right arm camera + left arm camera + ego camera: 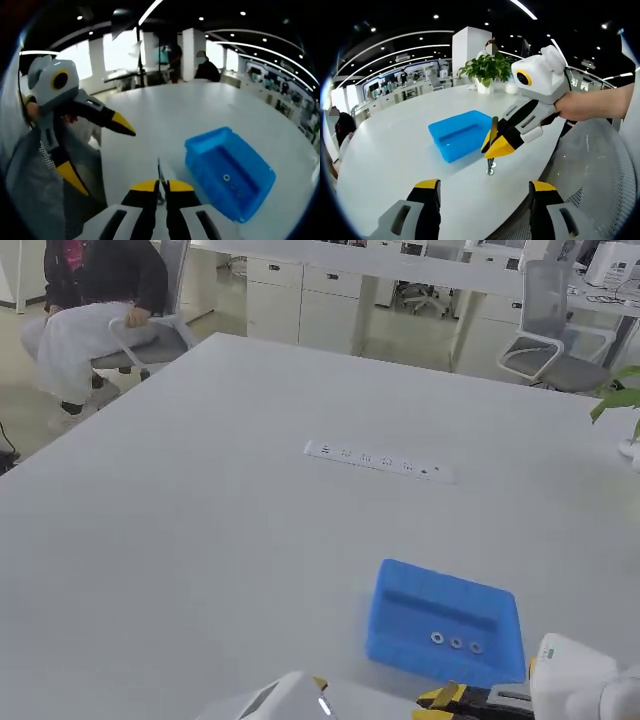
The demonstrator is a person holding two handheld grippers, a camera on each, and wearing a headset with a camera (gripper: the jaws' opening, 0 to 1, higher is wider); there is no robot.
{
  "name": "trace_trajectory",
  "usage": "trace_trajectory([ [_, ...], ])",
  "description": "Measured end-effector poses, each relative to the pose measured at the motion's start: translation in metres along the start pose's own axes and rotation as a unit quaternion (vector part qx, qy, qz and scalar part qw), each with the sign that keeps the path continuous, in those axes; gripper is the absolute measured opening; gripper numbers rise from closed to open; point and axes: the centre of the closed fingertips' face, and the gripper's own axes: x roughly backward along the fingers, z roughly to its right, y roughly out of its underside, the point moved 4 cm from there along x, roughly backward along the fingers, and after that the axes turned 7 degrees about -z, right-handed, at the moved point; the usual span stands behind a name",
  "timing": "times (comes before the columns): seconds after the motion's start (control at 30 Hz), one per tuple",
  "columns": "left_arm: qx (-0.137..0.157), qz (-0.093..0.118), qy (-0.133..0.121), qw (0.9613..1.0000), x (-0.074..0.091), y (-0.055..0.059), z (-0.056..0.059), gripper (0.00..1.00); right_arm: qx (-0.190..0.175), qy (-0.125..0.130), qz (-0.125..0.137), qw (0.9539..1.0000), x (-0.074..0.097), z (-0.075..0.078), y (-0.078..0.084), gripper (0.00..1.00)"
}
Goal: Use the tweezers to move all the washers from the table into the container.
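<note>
A blue container [445,625] sits on the white table [200,520] with three washers [456,642] inside. My right gripper [160,186] is shut on thin tweezers [159,174]. In the left gripper view the right gripper [495,147] comes in from the right and holds the tweezers [492,137] pointing down, their tips at a small washer [490,172] on the table just in front of the container [462,132]. My left gripper [485,186] is open and holds nothing, close beside the washer. In the right gripper view the container [230,172] lies to the right.
A white power strip [375,460] lies mid-table. A person sits on a chair [95,300] beyond the far left corner, and office chairs [545,330] stand at the back right. A potted plant [487,67] stands past the container. The table's near edge is close to both grippers.
</note>
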Motion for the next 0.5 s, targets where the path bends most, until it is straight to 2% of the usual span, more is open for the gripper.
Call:
trace_trajectory([
  [0.13, 0.000, 0.000, 0.001, 1.0000, 0.000, 0.000, 0.000, 0.72, -0.004, 0.005, 0.009, 0.9999, 0.004, 0.007, -0.004, 0.03],
  [0.23, 0.000, 0.001, 0.000, 1.0000, 0.000, 0.000, 0.000, 0.72, -0.005, 0.000, 0.029, 0.9996, 0.011, 0.011, -0.019, 0.03],
  [0.5, 0.002, 0.004, -0.002, 1.0000, 0.001, -0.001, 0.000, 0.72, 0.012, -0.001, 0.052, 0.9986, 0.025, 0.021, -0.048, 0.03],
])
